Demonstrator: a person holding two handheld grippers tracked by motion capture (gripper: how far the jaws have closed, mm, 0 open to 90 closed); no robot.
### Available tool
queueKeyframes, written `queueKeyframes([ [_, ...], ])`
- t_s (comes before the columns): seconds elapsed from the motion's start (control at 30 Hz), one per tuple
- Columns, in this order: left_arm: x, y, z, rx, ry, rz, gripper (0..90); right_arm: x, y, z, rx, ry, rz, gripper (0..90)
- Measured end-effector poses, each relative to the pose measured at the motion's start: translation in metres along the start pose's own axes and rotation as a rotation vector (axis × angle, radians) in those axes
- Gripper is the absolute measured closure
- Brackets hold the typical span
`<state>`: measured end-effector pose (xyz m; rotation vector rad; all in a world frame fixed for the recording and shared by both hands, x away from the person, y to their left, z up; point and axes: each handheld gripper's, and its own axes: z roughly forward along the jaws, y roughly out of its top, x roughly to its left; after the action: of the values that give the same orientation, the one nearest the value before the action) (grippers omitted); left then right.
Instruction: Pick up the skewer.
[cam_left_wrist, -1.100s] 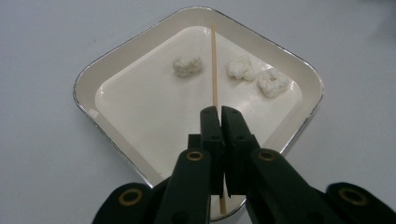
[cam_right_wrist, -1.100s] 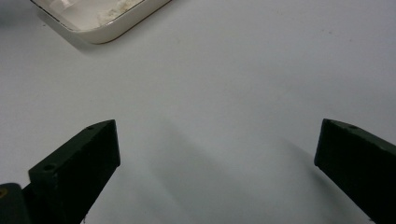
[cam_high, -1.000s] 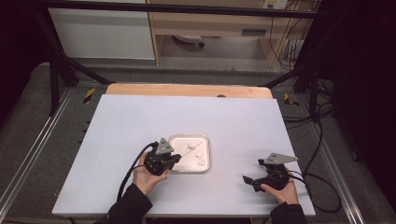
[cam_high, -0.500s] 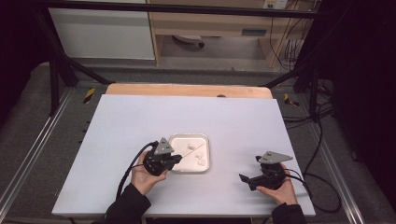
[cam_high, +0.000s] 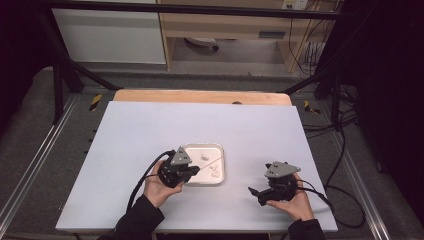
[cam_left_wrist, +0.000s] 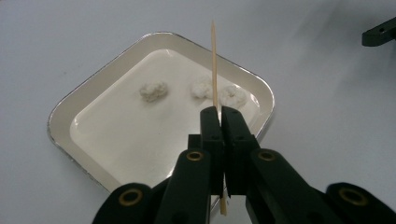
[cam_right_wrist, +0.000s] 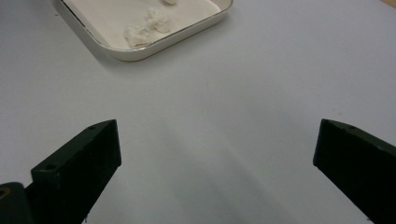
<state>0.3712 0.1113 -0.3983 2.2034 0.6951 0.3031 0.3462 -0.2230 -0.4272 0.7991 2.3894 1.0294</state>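
A white square tray lies near the table's front middle, with three small white lumps in it. My left gripper sits at the tray's left front edge, shut on a thin wooden skewer that points out over the lumps. My right gripper is open above bare table, to the right of the tray, with nothing between its jaws.
The pale table top stretches wide behind and beside the tray. A wooden strip runs along its far edge. Cables hang off the right side.
The right gripper has shifted a little to the left, toward the tray. The left gripper and skewer stay where they were.
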Motion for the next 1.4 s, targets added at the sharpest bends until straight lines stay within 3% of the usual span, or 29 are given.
queueKeyframes([
  [0.4,-0.012,0.015,0.009,0.022,-0.033,0.053,88.4,0.012,0.017,0.002,0.040,-0.024,-0.155,2.8],
  [0.83,-0.029,0.031,0.017,0.045,-0.070,0.116,88.4,0.022,0.025,0.005,0.050,-0.016,-0.280,6.3],
  [1.4,-0.050,0.050,0.033,0.085,-0.111,0.188,88.3,0.027,0.028,0.008,0.049,-0.061,-0.471,21.9],
])
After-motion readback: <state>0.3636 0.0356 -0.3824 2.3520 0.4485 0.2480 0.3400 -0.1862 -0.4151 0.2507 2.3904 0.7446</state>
